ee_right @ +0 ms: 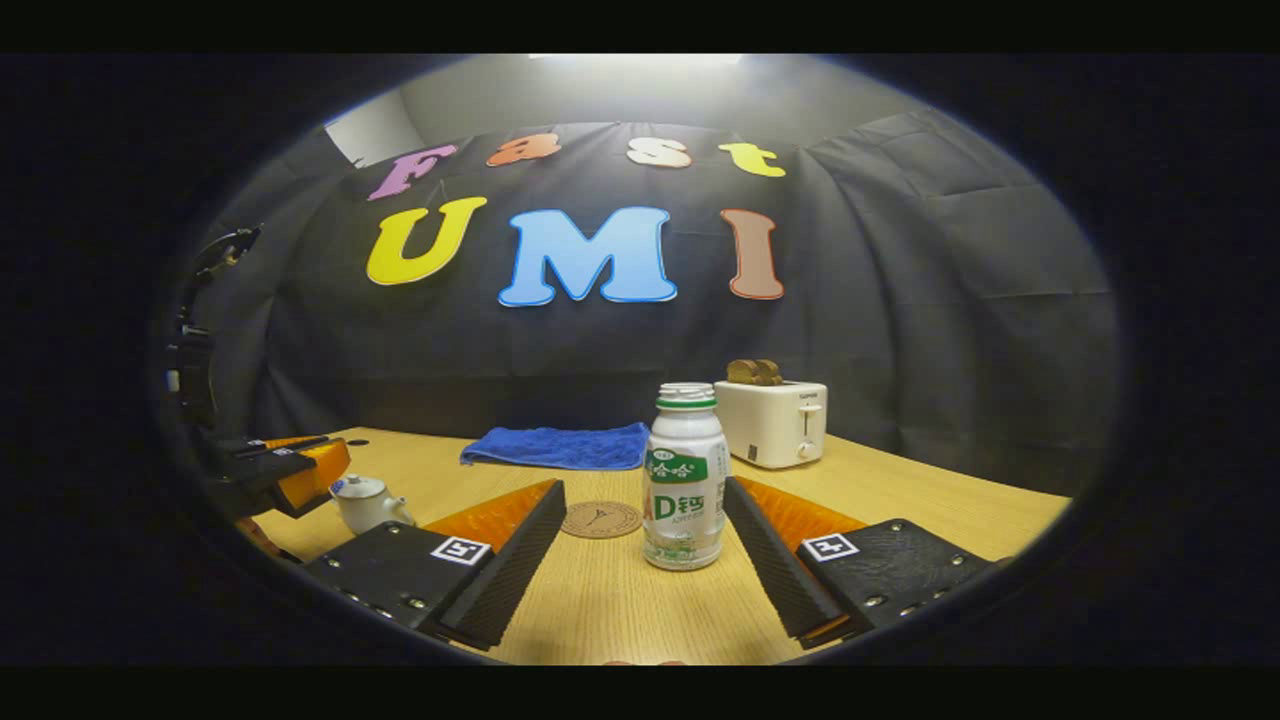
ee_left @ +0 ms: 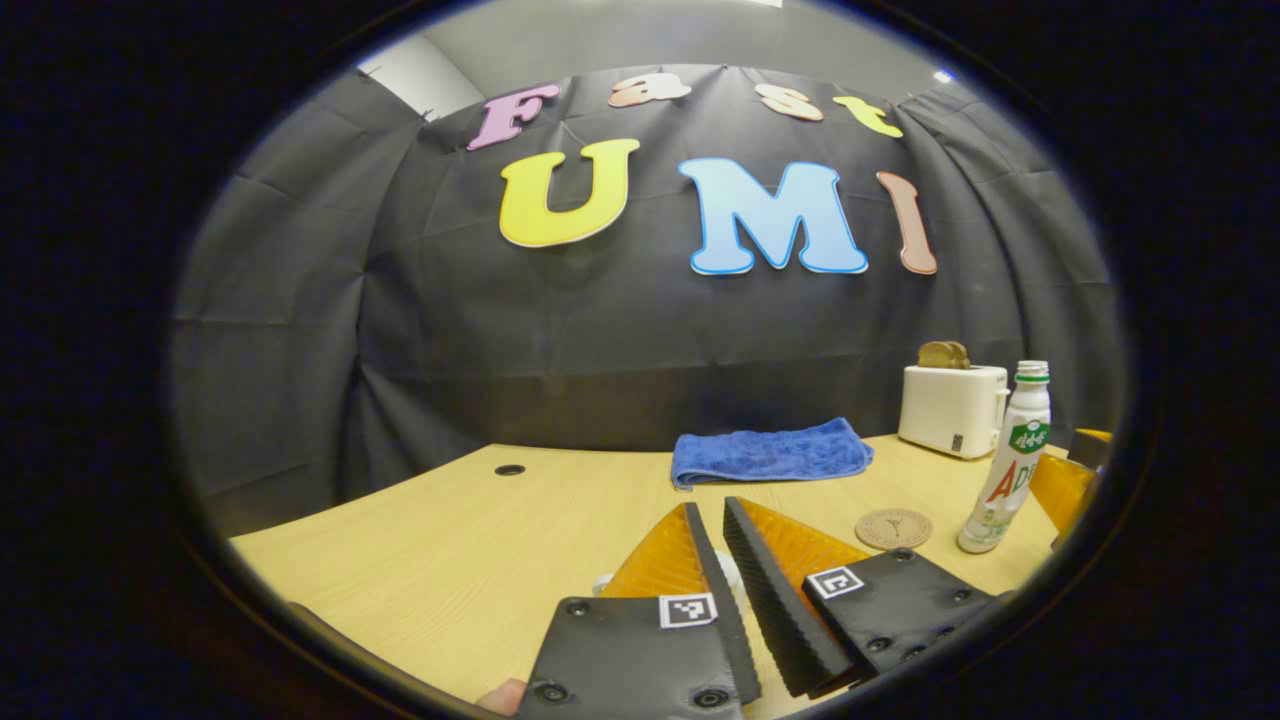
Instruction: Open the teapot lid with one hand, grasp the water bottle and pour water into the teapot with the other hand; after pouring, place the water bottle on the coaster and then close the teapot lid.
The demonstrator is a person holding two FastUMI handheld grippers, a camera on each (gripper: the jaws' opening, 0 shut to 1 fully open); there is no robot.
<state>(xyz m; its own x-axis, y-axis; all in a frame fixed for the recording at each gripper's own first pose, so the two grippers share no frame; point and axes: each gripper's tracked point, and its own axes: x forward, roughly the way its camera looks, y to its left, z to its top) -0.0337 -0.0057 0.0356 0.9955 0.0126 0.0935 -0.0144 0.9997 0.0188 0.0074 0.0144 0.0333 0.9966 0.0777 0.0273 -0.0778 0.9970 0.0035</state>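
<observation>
A white teapot [ee_right: 365,503] with its lid on stands at the table's left. My left gripper [ee_right: 310,465] hovers just above and beside it. In the left gripper view, my left gripper [ee_left: 710,506] has its fingers close together with a narrow gap, and a bit of the white teapot [ee_left: 733,573] shows between them lower down. The white water bottle [ee_right: 685,480] stands upright with no cap, between the widely open fingers of my right gripper [ee_right: 645,492], which do not touch it. A round cork coaster [ee_right: 600,519] lies just left of the bottle [ee_left: 1005,470], on the table.
A white toaster [ee_right: 772,422] holding bread stands at the back right. A folded blue cloth [ee_right: 555,446] lies at the back middle. The wooden table [ee_left: 420,560] has a small cable hole [ee_left: 509,469] at the far left.
</observation>
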